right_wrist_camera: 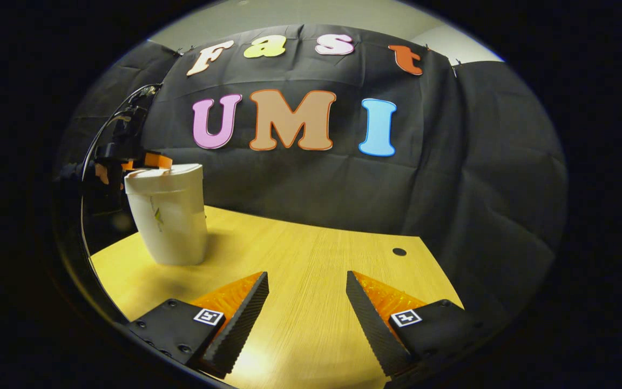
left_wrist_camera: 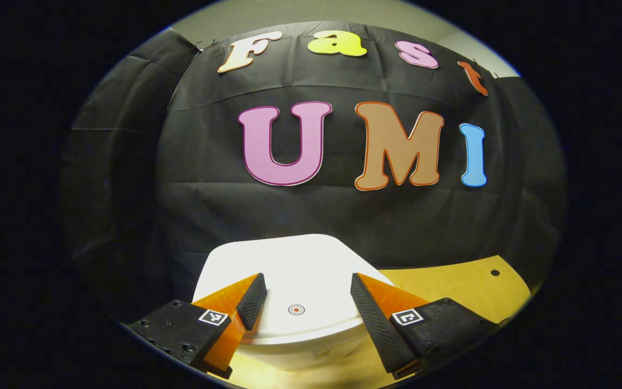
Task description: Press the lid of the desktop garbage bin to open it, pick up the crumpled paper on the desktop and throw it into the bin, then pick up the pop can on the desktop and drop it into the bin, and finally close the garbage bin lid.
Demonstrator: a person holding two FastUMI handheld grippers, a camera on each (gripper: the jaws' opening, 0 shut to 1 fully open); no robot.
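The white garbage bin (right_wrist_camera: 168, 216) stands on the wooden table at the left of the right gripper view. Its white lid (left_wrist_camera: 295, 270) lies flat and closed, with a small round mark (left_wrist_camera: 296, 309) near the front. My left gripper (left_wrist_camera: 307, 294) hovers open just above the lid, one finger on each side of that mark; in the right gripper view the same gripper (right_wrist_camera: 146, 161) sits at the bin's top rim. My right gripper (right_wrist_camera: 307, 294) is open over bare table, well to the right of the bin, with nothing between its fingers.
The wooden table (right_wrist_camera: 311, 259) runs to the black cloth wall behind. A small dark hole (right_wrist_camera: 399, 252) lies near the table's far right corner. A cable (right_wrist_camera: 100, 135) trails up from the left gripper.
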